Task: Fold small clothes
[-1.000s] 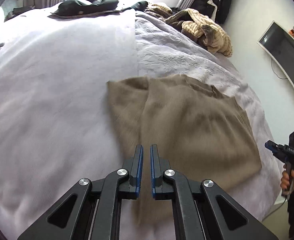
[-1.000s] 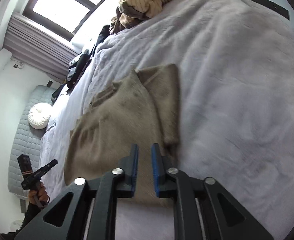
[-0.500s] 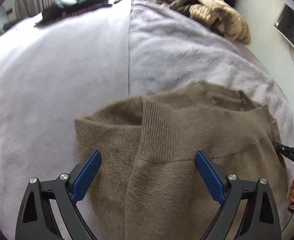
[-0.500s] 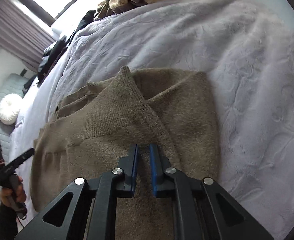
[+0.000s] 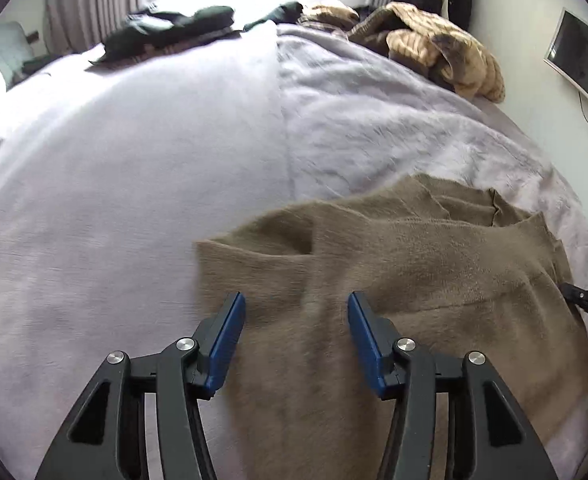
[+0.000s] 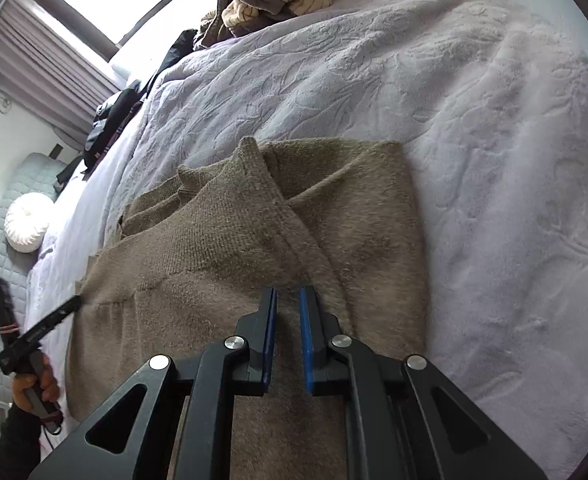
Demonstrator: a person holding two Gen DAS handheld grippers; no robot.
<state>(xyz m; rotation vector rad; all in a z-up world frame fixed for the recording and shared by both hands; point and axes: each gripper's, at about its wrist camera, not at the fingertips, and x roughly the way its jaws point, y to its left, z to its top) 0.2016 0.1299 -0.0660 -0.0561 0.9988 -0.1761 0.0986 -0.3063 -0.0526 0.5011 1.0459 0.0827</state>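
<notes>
Brown knit sweater (image 5: 414, 280) flat on bed (image 5: 133, 180), near right. Soft, light, limp; likely sags. Best taken at ribbed edge. Left hand-held gripper (image 5: 296, 312) spread above it; right hand-held gripper (image 6: 286, 300) nearly closed, holding nothing.

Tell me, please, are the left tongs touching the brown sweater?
Cannot tell. In the left wrist view the left tongs hang open over the brown sweater, but that view shows neither contact nor gap plainly.

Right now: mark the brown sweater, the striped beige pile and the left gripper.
brown sweater (image 6: 221, 248), right wrist view, on the ribbed top fold.
striped beige pile (image 5: 446, 52), left wrist view, on its middle bulge.
left gripper (image 5: 296, 308), left wrist view, midway between fingertips, open.
</notes>
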